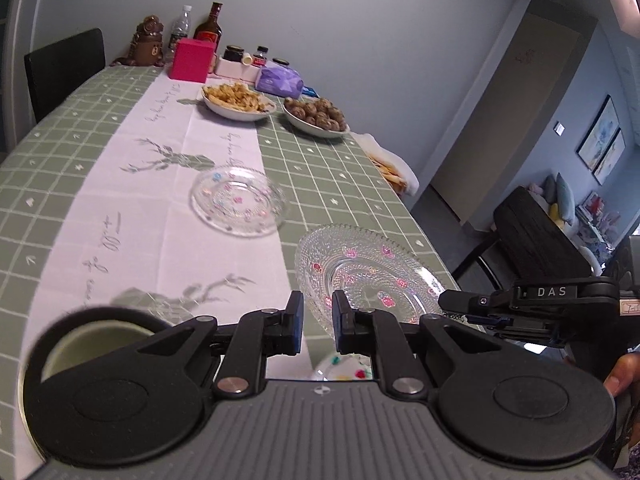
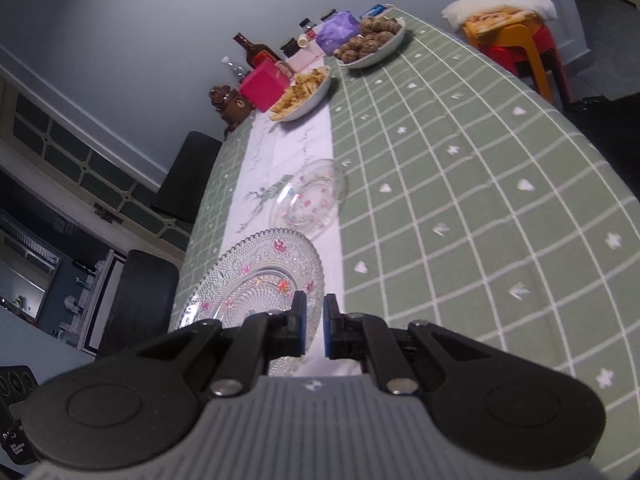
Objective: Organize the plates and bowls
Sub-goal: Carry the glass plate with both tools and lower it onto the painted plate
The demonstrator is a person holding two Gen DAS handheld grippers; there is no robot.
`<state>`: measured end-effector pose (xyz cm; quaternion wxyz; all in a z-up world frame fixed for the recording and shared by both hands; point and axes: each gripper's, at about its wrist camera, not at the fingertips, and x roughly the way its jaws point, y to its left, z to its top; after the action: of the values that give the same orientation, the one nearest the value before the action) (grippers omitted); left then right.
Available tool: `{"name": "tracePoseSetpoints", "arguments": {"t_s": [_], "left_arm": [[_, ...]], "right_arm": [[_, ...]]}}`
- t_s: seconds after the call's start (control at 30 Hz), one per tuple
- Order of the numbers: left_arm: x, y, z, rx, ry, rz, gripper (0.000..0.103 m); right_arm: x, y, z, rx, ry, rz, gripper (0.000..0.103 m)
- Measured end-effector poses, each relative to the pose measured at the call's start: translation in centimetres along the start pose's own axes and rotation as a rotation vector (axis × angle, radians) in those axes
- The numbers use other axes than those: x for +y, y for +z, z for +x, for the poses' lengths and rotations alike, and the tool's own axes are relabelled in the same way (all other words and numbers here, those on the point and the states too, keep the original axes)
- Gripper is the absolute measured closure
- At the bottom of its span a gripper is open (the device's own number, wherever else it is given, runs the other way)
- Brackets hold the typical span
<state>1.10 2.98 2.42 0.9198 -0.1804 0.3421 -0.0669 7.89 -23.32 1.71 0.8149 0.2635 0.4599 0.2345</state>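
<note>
A large beaded glass plate with pink flowers is tilted above the table; my right gripper is shut on its rim, and the plate shows in the right wrist view. The right gripper also shows in the left wrist view at the plate's right edge. A smaller glass plate lies on the white runner beyond it, seen too in the right wrist view. My left gripper is slightly open and holds nothing, just in front of the large plate. A small white dish lies under its fingers.
A green bowl or cup sits at the near left. Two white bowls of food stand further back, with a pink box, bottles and jars behind. Black chairs stand at the table's right and far left.
</note>
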Motion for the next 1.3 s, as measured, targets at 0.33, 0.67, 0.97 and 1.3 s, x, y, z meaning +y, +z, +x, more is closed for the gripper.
{"name": "tracePoseSetpoints", "arguments": {"t_s": [0.33,0.67,0.97,1.3], "left_arm": [[-2.1,-4.3,1.4,0.066,-0.02,-0.02,0.087],[-1.7,-6.4,2.4,0.101,-0.009,-0.054,0.087],[-1.7,-7.8,3.5,0.135,0.003,-0.05,0.087],[-1.5,-8.3,3.9,0.128,0.036,-0.019,0.087]], "right_arm": [[-4.6,-2.5,-1.7,0.039,-0.077,0.064,0.097],[-6.2,-3.8,-0.8,0.106,-0.106,0.061,0.096],[-6.4,-4.2,-0.2,0.127,-0.151,0.011,0.096],[-5.5,-4.7,1.3,0.161,-0.196,-0.071,0.093]]}}
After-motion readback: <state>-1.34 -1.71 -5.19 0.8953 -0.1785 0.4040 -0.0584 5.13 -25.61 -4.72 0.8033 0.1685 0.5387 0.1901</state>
